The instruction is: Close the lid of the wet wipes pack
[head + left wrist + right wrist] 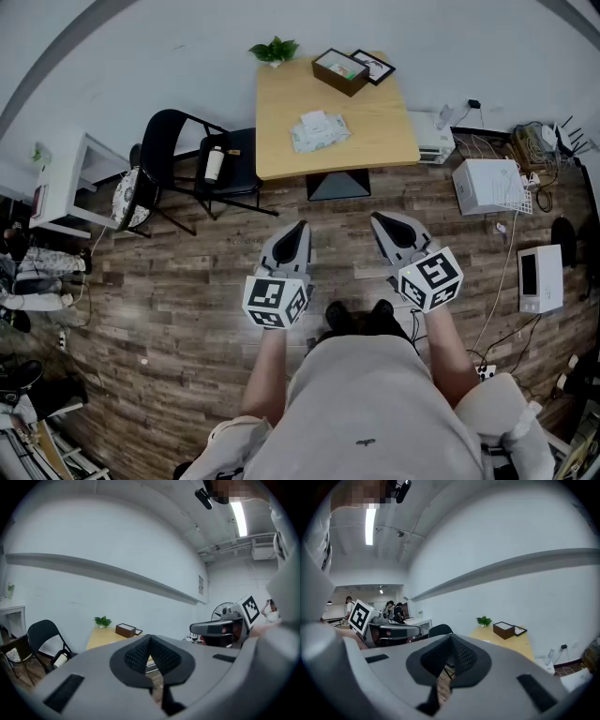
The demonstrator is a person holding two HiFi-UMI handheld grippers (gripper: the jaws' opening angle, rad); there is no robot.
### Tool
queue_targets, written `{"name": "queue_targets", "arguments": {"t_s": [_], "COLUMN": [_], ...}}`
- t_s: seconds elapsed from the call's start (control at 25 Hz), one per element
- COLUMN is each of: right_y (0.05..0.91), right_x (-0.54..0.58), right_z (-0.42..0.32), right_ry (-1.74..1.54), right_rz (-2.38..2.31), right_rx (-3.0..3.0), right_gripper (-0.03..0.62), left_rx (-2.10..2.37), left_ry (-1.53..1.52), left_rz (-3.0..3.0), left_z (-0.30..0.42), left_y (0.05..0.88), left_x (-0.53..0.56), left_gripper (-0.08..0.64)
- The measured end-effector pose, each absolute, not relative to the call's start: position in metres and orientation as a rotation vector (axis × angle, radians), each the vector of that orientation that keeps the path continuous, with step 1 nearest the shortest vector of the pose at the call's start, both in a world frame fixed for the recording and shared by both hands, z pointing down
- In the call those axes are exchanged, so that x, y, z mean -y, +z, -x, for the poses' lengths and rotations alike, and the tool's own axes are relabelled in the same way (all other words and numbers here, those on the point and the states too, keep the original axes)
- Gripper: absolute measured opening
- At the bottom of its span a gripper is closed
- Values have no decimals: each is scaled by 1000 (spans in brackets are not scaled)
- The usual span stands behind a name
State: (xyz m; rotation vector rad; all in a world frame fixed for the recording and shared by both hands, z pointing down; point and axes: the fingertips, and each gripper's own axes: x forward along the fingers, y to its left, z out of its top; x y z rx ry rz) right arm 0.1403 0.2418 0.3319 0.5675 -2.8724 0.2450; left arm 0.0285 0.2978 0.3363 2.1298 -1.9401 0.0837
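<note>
The wet wipes pack [319,130] lies on the counter [281,103] well ahead of both empty, pressed-together claws, slightly nearer the left claw [298,230] than the right claw [379,221].

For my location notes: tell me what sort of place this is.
Likely an office or lab workroom: a small wooden table by a plain wall, a black folding chair beside it, white devices and cables on the plank floor.
</note>
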Motion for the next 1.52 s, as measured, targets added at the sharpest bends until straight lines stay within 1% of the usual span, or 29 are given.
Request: {"name": "queue_targets", "arguments": {"t_s": [0.24,0.64,1.04,1.12,1.2,1.28,1.36,1.44,1.52], "right_y": [320,327,328,329,331,334,337,340,343], "right_x": [-253,-259,-262,-266,-268,-268,-266,-264,-260], "right_z": [-147,-155,-150,-148,-148,-150,-152,-152,-152], "right_ry": [217,282,240,263,277,290,312,351,379], "right_rz": [-602,-684,-737,-722,-718,-724,-732,-729,-721], "right_rx": [2882,2883,2859,2868,2871,2866,2866,2876,2880], "right_gripper": [-3,-2,-2,72,74,99,118,150,153], "left_rx": [1935,1931,1940,1935,1934,1925,1918,1916,1917], "left_ry": [86,93,86,87,93,102,109,116,114], "left_rz": [-2131,-2154,-2149,-2154,-2157,-2156,-2149,-2143,-2135], "left_z": [-29,-24,-13,-12,-10,-11,-12,-11,-11], "left_y": [326,324,328,329,330,333,336,339,343], "left_x": [-310,-318,-329,-332,-333,-334,-335,-334,-331], "left_gripper": [6,6,8,9,17,86,91,100,104]}}
